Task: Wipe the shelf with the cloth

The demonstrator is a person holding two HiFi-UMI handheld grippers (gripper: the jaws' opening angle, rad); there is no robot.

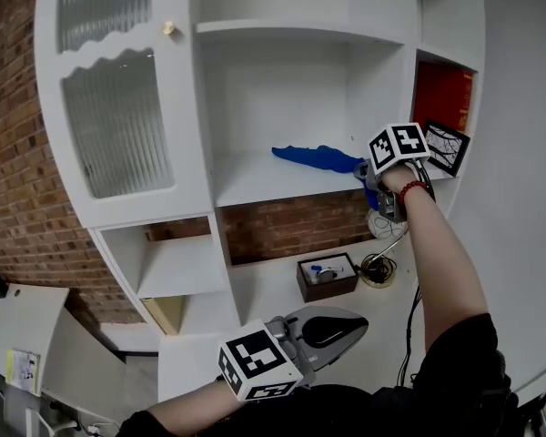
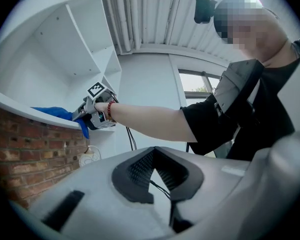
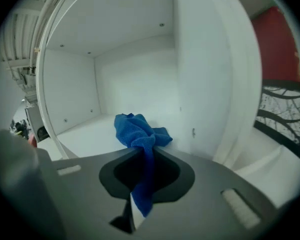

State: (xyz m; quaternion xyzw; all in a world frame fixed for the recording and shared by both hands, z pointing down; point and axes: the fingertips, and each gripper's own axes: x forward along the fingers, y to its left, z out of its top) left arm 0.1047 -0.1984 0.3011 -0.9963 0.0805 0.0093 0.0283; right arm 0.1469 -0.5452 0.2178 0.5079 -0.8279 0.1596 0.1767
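Observation:
A blue cloth (image 1: 317, 157) lies stretched along the white shelf (image 1: 255, 188) of the middle compartment. My right gripper (image 1: 371, 177) is at the shelf's right front edge, shut on the cloth's near end. In the right gripper view the cloth (image 3: 139, 132) runs from a bunched heap on the shelf board (image 3: 85, 136) down between the closed jaws of that gripper (image 3: 145, 159). My left gripper (image 1: 326, 331) hangs low in front of the bottom shelf, shut and holding nothing. The left gripper view shows its own jaws (image 2: 152, 173) closed, with the cloth (image 2: 55, 113) and the right gripper (image 2: 92, 115) far off.
A cabinet door with ribbed glass (image 1: 109, 116) stands left of the compartment. To the right are a framed picture (image 1: 444, 147) and a red panel (image 1: 441, 94). The shelf below holds a brown box (image 1: 326, 277) and a coiled cable (image 1: 379, 268) in front of brick.

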